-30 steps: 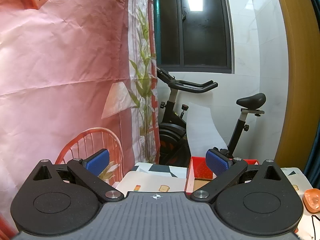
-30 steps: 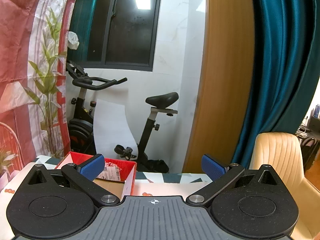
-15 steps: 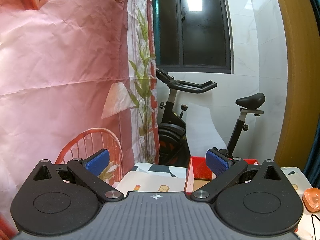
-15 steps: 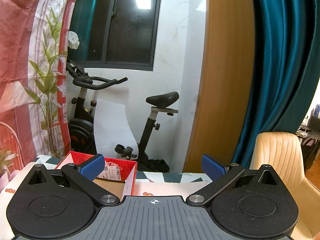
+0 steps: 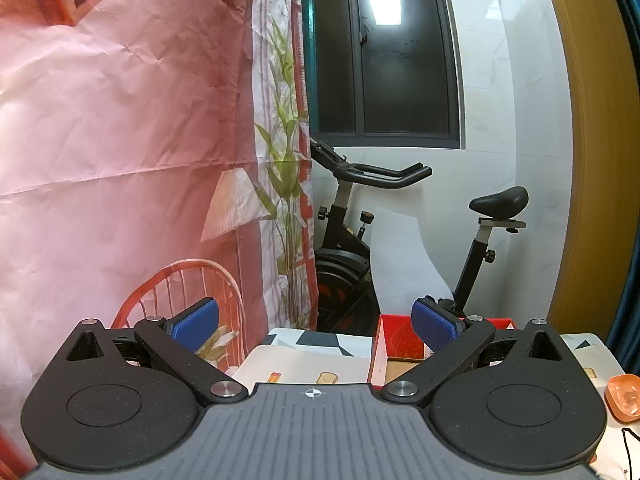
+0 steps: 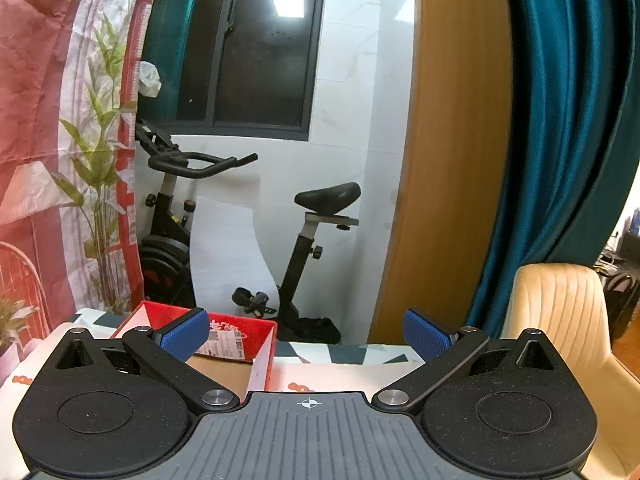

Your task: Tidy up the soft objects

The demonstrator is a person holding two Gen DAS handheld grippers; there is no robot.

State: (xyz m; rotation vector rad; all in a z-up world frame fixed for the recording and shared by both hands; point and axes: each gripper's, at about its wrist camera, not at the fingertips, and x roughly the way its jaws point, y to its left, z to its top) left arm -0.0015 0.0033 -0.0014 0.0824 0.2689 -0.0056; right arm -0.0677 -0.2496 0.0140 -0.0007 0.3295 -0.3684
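My left gripper (image 5: 316, 326) is open, its blue pads wide apart with nothing between them, held level above the near edge of a table with a patterned cloth (image 5: 304, 364). My right gripper (image 6: 306, 334) is also open and holds nothing. A red cardboard box (image 6: 240, 342) with an open top stands on the table, ahead of the right gripper's left finger; the same red box (image 5: 400, 340) shows by the left gripper's right finger. No soft objects are in view in either frame.
An orange dish (image 5: 624, 394) lies at the table's right edge. Beyond the table stand an exercise bike (image 6: 224, 240), a pink printed backdrop (image 5: 120, 140), a wooden door frame (image 6: 448, 160), a teal curtain (image 6: 568, 120) and a beige chair (image 6: 560, 312).
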